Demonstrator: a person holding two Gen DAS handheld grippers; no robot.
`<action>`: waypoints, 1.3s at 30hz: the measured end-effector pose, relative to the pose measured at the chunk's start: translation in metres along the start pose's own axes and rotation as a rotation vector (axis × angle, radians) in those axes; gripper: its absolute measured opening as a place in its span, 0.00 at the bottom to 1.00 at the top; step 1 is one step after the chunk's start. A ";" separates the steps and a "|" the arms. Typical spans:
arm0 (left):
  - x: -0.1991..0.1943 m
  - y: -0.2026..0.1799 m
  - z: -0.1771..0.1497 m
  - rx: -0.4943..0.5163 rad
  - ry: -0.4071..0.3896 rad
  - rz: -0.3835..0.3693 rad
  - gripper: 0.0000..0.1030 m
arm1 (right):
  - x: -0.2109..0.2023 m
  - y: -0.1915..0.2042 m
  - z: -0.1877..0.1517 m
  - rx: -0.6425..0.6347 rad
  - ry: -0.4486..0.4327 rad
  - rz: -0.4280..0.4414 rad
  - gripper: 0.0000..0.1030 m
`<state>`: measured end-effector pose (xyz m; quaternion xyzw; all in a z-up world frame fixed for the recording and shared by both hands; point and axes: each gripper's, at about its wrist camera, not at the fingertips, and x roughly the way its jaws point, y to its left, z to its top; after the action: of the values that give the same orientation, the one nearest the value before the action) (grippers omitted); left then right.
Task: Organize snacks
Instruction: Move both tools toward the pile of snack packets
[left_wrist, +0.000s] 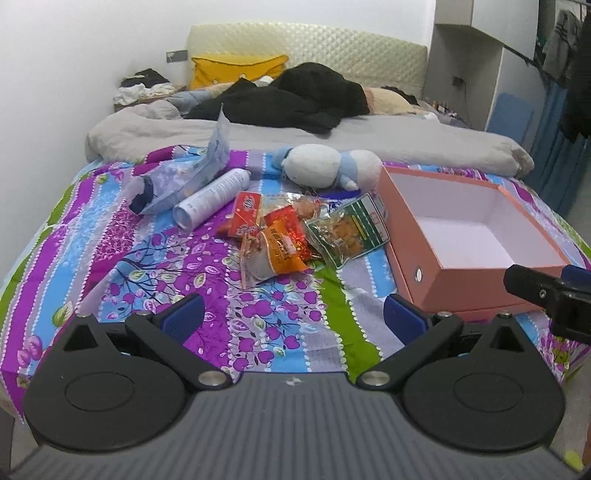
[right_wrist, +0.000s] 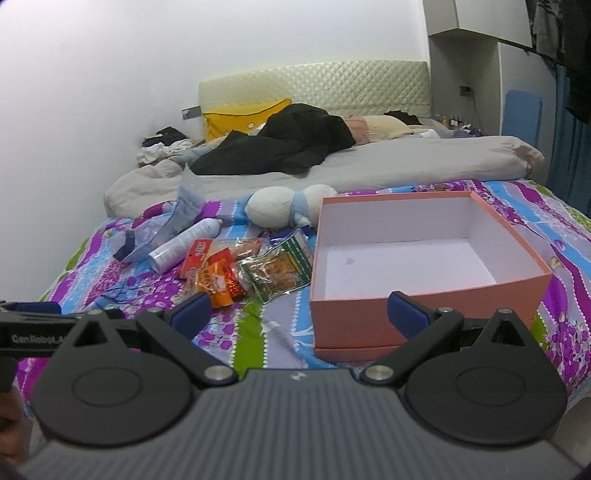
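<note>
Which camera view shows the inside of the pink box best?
The right wrist view. There the pink box sits close and nearly centred, with its white floor and all four inner walls visible and nothing inside. The left wrist view shows the same box at the right edge, more oblique, its near corner partly behind the right gripper.

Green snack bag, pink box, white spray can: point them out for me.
green snack bag (left_wrist: 347, 232), left wrist view, middle of its clear front.
pink box (right_wrist: 424, 314), right wrist view, near outer wall.
white spray can (left_wrist: 214, 195), left wrist view, mid-body.
</note>
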<state>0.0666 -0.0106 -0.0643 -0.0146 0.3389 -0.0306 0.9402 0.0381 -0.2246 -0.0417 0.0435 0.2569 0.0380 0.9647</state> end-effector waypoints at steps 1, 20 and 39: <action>0.002 -0.001 0.000 -0.004 0.007 -0.004 1.00 | 0.001 0.000 -0.001 -0.004 0.003 -0.006 1.00; 0.008 0.002 -0.010 -0.050 0.044 0.005 1.00 | 0.006 0.003 -0.010 -0.008 0.044 0.017 1.00; 0.005 0.003 -0.013 -0.061 0.049 0.002 1.00 | 0.006 0.006 -0.012 -0.024 0.035 0.012 1.00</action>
<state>0.0623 -0.0083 -0.0775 -0.0420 0.3624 -0.0197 0.9309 0.0367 -0.2171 -0.0547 0.0329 0.2729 0.0476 0.9603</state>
